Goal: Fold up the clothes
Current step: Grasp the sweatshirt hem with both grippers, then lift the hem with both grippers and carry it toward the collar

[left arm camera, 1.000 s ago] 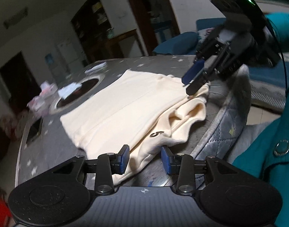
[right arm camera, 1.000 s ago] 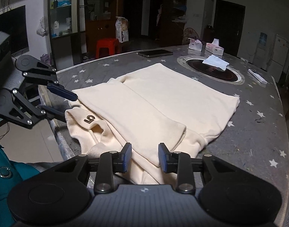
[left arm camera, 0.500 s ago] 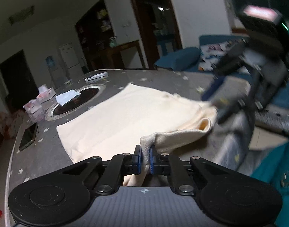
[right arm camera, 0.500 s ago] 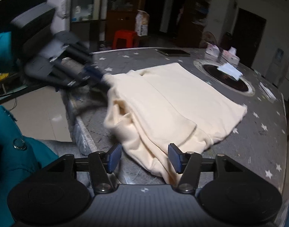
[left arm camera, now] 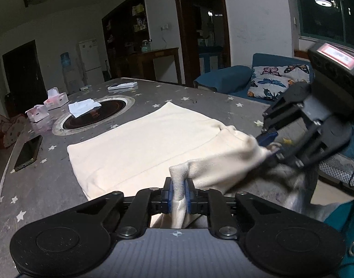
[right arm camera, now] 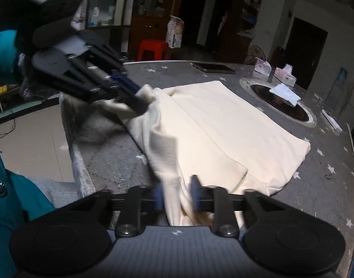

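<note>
A cream garment (left arm camera: 142, 143) lies partly folded on the grey star-patterned table (left arm camera: 49, 185). Its near edge is bunched up at the table's rim. My left gripper (left arm camera: 178, 192) pinches a fold of that edge between its blue pads, and its jaws are opening slightly. In the right wrist view the left gripper (right arm camera: 140, 97) holds the far-left corner of the garment (right arm camera: 223, 125) raised. My right gripper (right arm camera: 177, 194) is closing on the near fold, with cloth filling the gap between its blurred pads. From the left wrist view, the right gripper (left arm camera: 269, 146) bites the garment's right end.
A round hob recess (left arm camera: 96, 113) with a white paper (left arm camera: 83, 107) on it lies beyond the garment. A phone (left arm camera: 28, 149) and tissue boxes (left arm camera: 55, 98) lie at the far left. A teal sleeve (right arm camera: 5, 185) is at the table edge. A red stool (right arm camera: 151, 48) stands behind.
Both grippers stood open at the garment's near edge. The left one shut on a fold and lifted it slightly. The right one widened, then narrowed onto the cloth.
</note>
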Motion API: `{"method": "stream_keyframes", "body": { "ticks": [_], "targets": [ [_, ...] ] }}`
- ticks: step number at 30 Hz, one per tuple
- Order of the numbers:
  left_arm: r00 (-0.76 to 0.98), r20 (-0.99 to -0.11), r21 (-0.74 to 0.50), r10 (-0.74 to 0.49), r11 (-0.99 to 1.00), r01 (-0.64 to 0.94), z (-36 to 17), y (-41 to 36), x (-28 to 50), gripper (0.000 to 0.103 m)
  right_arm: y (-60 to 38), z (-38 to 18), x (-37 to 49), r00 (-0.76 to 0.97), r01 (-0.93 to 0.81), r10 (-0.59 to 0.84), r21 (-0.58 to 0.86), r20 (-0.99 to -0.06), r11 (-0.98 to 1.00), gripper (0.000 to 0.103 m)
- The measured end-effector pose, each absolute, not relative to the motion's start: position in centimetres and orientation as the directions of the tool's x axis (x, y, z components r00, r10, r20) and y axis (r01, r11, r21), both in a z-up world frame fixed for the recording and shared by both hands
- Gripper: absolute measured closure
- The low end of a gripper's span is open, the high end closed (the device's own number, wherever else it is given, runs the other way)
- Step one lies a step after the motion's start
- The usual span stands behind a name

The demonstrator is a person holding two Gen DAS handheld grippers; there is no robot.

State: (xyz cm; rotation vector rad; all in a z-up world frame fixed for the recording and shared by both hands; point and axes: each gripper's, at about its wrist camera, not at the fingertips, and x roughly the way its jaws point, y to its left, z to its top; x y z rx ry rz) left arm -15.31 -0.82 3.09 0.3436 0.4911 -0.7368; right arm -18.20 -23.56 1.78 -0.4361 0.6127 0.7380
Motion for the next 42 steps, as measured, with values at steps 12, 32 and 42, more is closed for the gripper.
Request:
{"method": "stream_keyframes", "body": {
  "ticks": [12, 32, 42],
  "targets": [
    [0.684, -0.574, 0.275, -0.450, 0.681, 0.679, 1.2, 1.1, -18.4, 0.064, -24.2, 2.5, -17.1, 0.567, -0.715, 0.499, -0.092, -0.655, 0.693, 0.090],
    [0.650, -0.516, 0.154, -0.558, 0.686, 0.711, 5.1, 3.3, -22.0, 0.098, -25.7, 5.8, -21.3, 0.574, -0.727, 0.554, -0.064, -0.603, 0.684, 0.095],
    [0.696, -0.436, 0.129, -0.571, 0.726, 0.676, 8.7, 4.1, -22.4, 0.098, -26.5, 10.3, -22.7, 0.553, -0.738, 0.597, -0.008, -0.582, 0.675, 0.098]
  ]
}}
